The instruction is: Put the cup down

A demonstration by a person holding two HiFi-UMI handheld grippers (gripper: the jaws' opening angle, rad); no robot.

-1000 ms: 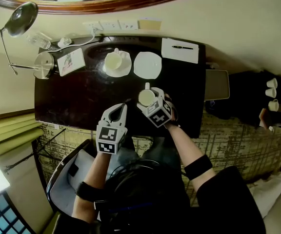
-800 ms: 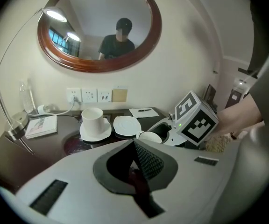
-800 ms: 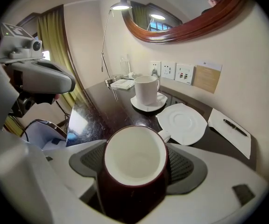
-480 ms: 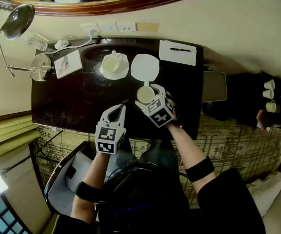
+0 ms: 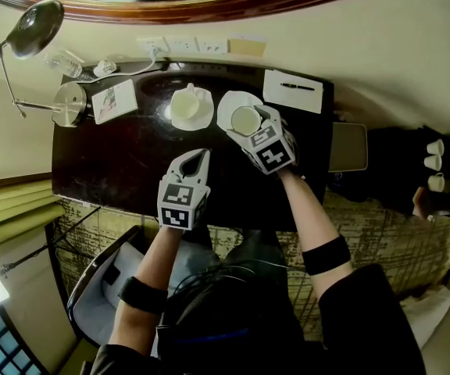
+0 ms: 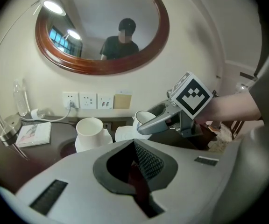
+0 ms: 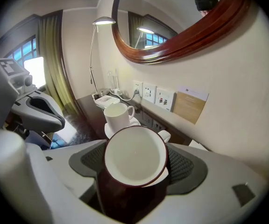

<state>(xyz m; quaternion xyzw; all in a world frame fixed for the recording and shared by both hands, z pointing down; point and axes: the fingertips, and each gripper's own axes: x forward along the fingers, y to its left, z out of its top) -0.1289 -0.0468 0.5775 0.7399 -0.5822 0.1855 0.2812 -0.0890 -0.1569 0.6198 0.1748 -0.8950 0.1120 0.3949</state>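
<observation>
Fingers gripping cup, right arm outstretched

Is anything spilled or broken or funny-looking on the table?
Nothing is spilled or broken. The only odd bit is the bare saucer beside the second cup; the right gripper holds the empty cup above it.

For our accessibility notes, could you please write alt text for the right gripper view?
The right gripper holds an empty white cup between its jaws, above a dark table. Behind it a second white cup stands on a saucer near wall sockets, under a wood-framed mirror and a lit lamp; the left gripper shows at the left edge.
</observation>
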